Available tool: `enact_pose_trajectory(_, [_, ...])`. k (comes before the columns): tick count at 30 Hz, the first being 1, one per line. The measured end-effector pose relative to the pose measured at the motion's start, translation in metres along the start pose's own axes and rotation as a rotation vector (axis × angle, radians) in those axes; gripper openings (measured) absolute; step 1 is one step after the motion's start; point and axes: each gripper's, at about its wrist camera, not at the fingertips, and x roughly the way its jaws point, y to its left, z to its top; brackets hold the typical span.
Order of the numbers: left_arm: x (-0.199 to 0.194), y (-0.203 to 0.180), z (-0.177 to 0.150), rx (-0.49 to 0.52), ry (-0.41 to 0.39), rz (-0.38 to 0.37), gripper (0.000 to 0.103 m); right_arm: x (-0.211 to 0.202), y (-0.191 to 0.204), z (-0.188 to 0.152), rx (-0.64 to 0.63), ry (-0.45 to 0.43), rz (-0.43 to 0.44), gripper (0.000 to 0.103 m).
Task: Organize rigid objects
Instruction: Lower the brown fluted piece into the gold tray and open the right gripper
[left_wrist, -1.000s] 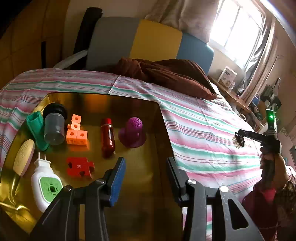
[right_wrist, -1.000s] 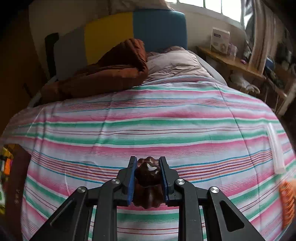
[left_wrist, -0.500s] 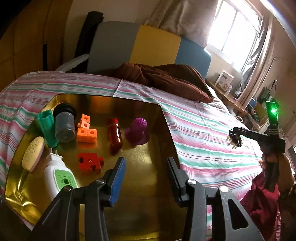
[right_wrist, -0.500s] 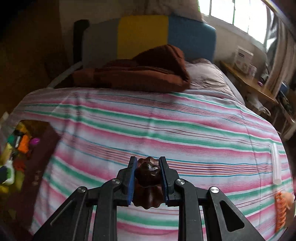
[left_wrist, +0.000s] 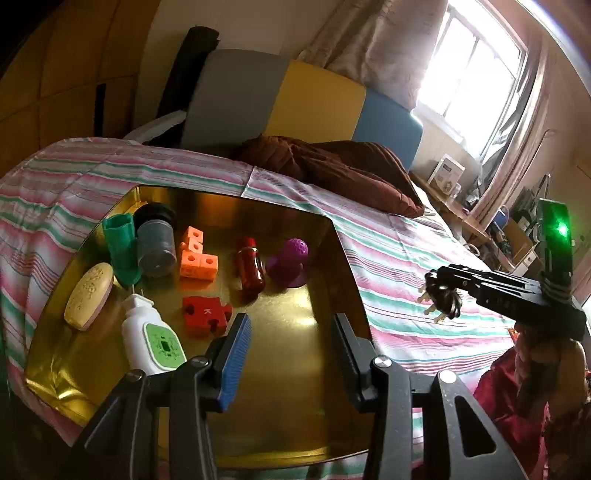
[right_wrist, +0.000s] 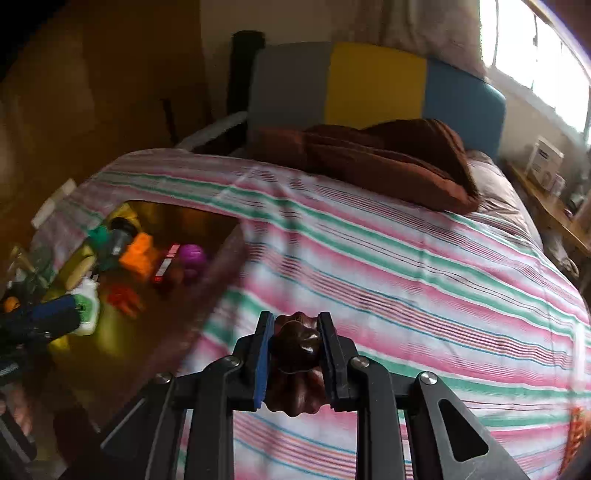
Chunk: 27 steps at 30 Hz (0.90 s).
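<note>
Right tongs (right_wrist: 295, 343) clamp a glossy, lobed dark-brown knob (right_wrist: 295, 369); left tongs (left_wrist: 290, 343) apart, empty.

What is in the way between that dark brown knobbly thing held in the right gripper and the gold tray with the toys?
Nothing visible. The dark brown knobbly object is clamped in the right gripper above bare striped bedsheet. The gold tray has bare floor on its near right side, though the open left gripper hovers over it.

A home bedroom: ahead of the grippers lie a striped bedsheet (right_wrist: 406, 258), a brown pillow (right_wrist: 388, 158) and a padded headboard (right_wrist: 373, 85), with a curtained window (left_wrist: 472, 74) beyond.
</note>
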Motion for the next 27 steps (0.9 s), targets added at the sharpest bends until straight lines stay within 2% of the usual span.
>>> enact_pose_trajectory(7, [-0.008,0.005,-0.002,0.001,-0.021,0.004,0.045,-0.004,0.041,0.002,-0.042,-0.006,0.066,0.024])
enact_pose_trajectory(10, [-0.014,0.007,-0.001,0.005,-0.037,0.036,0.045,-0.006,0.058,0.004,-0.039,-0.008,0.120,0.024])
enact_pose_trajectory(16, [-0.032,0.016,0.002,0.031,-0.091,0.175,0.045,0.002,0.097,0.008,-0.038,0.003,0.247,0.024])
enact_pose_trajectory(22, [-0.044,0.031,0.003,0.023,-0.096,0.294,0.045,0.030,0.138,0.007,-0.086,0.064,0.284,0.024])
enact_pose_trajectory(27, [-0.049,0.039,0.002,0.004,-0.085,0.324,0.045,0.054,0.155,0.000,-0.108,0.133,0.271,0.024])
